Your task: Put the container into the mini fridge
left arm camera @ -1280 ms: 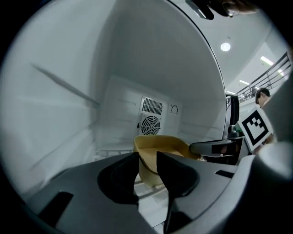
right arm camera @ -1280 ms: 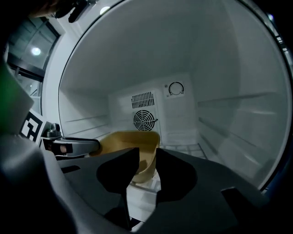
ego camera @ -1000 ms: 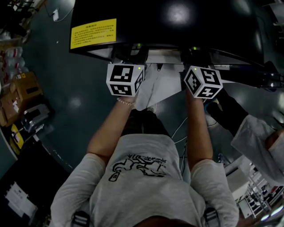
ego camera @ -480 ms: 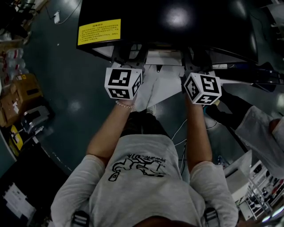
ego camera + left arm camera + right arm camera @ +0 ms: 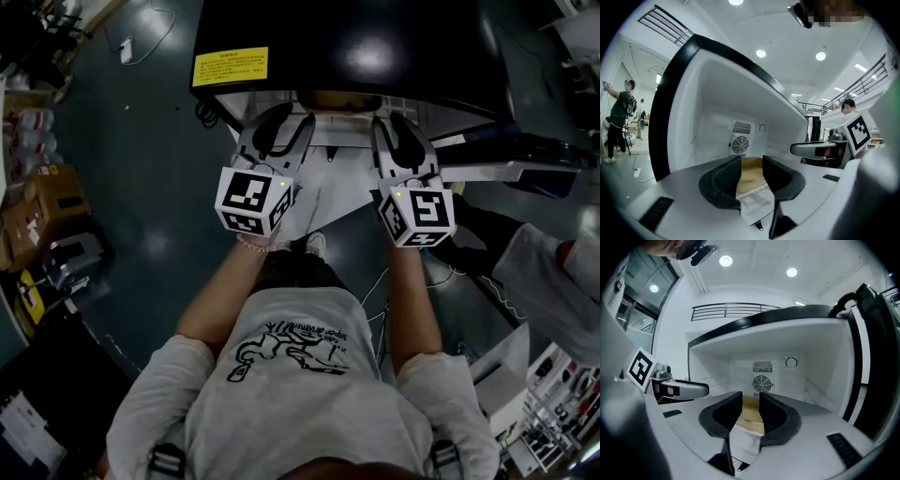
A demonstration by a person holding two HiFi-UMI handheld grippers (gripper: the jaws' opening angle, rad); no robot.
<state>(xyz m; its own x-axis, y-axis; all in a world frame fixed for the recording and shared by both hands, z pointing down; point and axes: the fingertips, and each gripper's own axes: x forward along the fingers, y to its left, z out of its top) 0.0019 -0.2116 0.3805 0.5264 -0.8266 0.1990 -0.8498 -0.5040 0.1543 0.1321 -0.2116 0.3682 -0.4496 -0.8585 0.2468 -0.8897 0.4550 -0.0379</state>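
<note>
In front of the open fridge, you point both grippers at its mouth. The container sits just inside the opening, on the fridge's floor. Your left gripper has its fingers wide and closing; the container shows in the gap ahead of them, untouched. Your right gripper matches it: fingers wide, closing, gripping nothing.

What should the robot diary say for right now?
container: inside mini fridge | left gripper: jaws closing, holding nothing | right gripper: jaws closing, holding nothing
</note>
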